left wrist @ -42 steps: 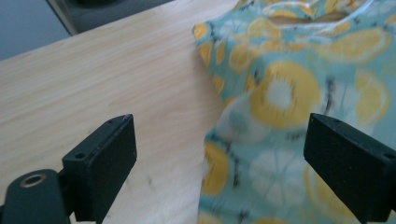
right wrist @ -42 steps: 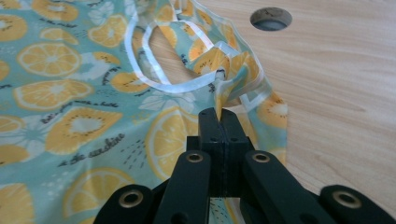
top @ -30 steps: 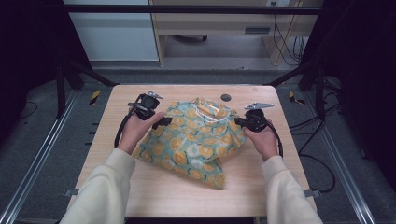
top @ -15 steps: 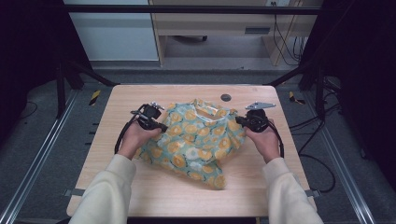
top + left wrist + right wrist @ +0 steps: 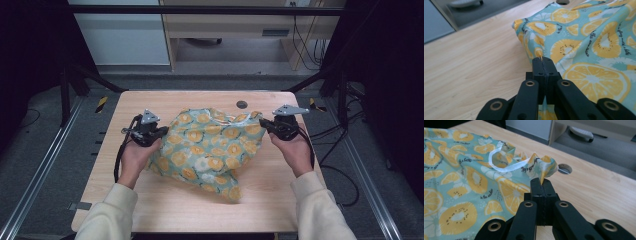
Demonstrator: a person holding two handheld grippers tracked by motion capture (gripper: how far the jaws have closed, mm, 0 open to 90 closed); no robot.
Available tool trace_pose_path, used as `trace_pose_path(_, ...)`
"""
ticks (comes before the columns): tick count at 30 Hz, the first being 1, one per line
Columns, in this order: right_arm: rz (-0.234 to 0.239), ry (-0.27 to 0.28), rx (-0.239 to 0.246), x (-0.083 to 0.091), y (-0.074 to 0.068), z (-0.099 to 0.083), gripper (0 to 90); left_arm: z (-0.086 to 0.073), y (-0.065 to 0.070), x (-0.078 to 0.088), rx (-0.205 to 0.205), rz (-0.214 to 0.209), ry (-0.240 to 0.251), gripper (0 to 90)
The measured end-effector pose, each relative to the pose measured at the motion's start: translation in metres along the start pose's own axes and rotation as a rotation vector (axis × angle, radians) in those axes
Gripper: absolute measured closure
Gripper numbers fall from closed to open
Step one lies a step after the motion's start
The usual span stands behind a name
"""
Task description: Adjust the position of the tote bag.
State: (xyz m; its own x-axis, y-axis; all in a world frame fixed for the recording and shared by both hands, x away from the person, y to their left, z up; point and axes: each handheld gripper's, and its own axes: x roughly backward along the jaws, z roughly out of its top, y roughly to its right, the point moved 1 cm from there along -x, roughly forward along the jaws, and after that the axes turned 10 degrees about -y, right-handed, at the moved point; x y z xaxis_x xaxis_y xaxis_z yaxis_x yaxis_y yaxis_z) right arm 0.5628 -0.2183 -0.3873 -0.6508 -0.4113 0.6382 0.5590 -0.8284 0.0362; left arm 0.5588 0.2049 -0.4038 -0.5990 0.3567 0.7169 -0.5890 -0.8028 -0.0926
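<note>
A teal cloth printed with orange slices lies bunched on the wooden table. At its left edge my left gripper has just been closing, and in the left gripper view its jaws are pressed together on a fold of the cloth. My right gripper grips the cloth's right edge. The right gripper view has a bunched corner of the cloth pinched between shut jaws. A white ribbon loop lies on the fabric just beyond.
A round cable hole sits in the table at the back, also visible near the right gripper. Metal frame rails flank the table. A cabinet and desk stand on the floor beyond.
The left gripper slid along the cloth's left edge toward the person and shut on a fold. The right gripper rose a little, lifting its edge, and the cloth bunched up between them.
</note>
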Motion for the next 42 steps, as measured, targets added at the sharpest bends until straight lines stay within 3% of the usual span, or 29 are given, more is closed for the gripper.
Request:
trace_pose_path(3,-0.002,0.018,0.016,0.008,-0.003,0.004,90.0,-0.001,0.001,0.005,-0.002,0.013,0.030,90.0)
trace_pose_path(11,0.023,0.054,0.012,0.024,-0.008,0.007,90.0,-0.007,-0.002,0.016,0.020,-0.010,0.078,90.0)
trace_pose_path(28,0.050,0.099,0.007,0.037,-0.013,0.003,90.0,-0.013,0.001,0.033,0.003,-0.009,0.123,90.0)
trace_pose_path(42,0.070,0.161,0.029,0.058,-0.027,0.002,90.0,-0.021,0.003,0.059,-0.010,-0.004,0.183,90.0)
